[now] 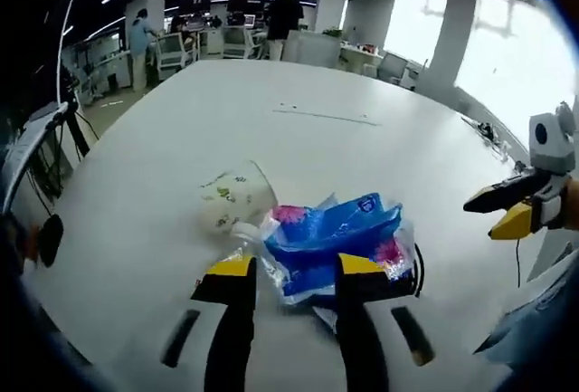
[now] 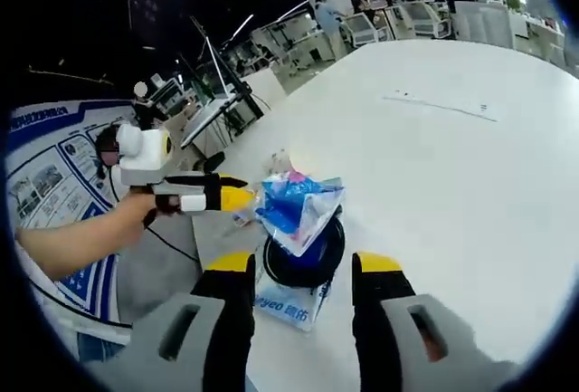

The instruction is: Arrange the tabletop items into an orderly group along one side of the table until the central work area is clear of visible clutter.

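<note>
While the blue plastic packet (image 1: 336,240) sits bunched at the near edge of the white surface (image 1: 298,138), the left gripper (image 1: 294,267) has its jaws around the packet's near-left corner, seemingly pinching the film, as the right gripper view (image 2: 237,198) also suggests. A patterned paper cup (image 1: 236,196) lies on its side just beyond and to the left of the packet, touching it. A black coiled cable (image 2: 304,256) rests under the packet, directly ahead of the right gripper (image 2: 303,265), whose jaws stand wide apart and hold nothing. The right gripper appears the nearer one for the cable. A flat white label packet (image 2: 289,305) lies between its jaws.
</note>
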`<state>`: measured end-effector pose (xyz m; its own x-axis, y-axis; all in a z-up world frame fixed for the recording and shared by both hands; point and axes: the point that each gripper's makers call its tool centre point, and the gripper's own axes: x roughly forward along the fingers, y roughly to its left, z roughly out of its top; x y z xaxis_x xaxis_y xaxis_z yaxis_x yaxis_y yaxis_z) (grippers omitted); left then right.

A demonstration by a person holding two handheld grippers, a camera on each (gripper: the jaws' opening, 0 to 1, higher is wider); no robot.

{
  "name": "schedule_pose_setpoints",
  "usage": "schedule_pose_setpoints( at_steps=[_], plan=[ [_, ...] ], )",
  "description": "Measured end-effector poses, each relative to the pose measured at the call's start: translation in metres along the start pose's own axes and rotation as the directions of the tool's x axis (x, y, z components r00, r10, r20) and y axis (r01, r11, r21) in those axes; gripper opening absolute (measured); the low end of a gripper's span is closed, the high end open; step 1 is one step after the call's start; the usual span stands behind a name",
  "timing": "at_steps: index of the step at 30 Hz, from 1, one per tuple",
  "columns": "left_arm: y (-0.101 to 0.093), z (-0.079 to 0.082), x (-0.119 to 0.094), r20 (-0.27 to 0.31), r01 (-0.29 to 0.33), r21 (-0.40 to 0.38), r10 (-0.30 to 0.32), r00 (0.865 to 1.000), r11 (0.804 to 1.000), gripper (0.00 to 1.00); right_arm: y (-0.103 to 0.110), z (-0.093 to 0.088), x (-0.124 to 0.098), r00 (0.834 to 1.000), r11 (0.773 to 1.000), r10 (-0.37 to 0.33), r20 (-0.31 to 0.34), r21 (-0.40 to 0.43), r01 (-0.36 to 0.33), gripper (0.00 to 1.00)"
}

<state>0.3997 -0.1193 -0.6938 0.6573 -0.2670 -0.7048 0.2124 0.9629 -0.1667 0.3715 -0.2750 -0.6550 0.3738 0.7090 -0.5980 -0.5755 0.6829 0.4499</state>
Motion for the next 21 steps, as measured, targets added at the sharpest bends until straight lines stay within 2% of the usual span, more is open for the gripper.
schedule_pose_setpoints(
  at_steps=[7,9,10,14,19,21],
  plan=[
    [0.005,-0.004,0.006,-0.020,0.009,-0.002,-0.009,1.000,1.000,0.28,0.001,0.002,0.029,1.000,1.000,-0.007,-0.030,-0.004,0.007,0.33],
    [0.006,-0.004,0.007,-0.012,0.017,-0.006,-0.017,1.000,1.000,0.26,-0.004,-0.007,0.038,0.998,1.000,-0.015,-0.068,-0.024,0.014,0.32],
    [0.005,-0.003,0.008,-0.007,0.021,-0.009,-0.021,1.000,1.000,0.25,-0.011,-0.013,0.042,0.995,0.999,-0.039,-0.094,0.005,0.040,0.33],
    [0.004,-0.003,0.013,-0.008,0.038,0.003,-0.038,0.999,0.999,0.23,-0.017,-0.004,0.048,0.996,0.996,-0.063,-0.061,0.063,0.067,0.33],
    [0.006,-0.002,0.018,-0.008,0.039,0.003,-0.039,0.999,0.999,0.16,-0.015,0.000,0.064,0.995,0.997,-0.065,-0.080,0.033,0.068,0.32],
    [0.006,-0.001,0.020,0.004,0.045,-0.016,-0.045,0.999,0.999,0.17,-0.014,-0.003,0.071,0.993,0.997,-0.065,-0.097,0.026,0.068,0.32]
  ],
)
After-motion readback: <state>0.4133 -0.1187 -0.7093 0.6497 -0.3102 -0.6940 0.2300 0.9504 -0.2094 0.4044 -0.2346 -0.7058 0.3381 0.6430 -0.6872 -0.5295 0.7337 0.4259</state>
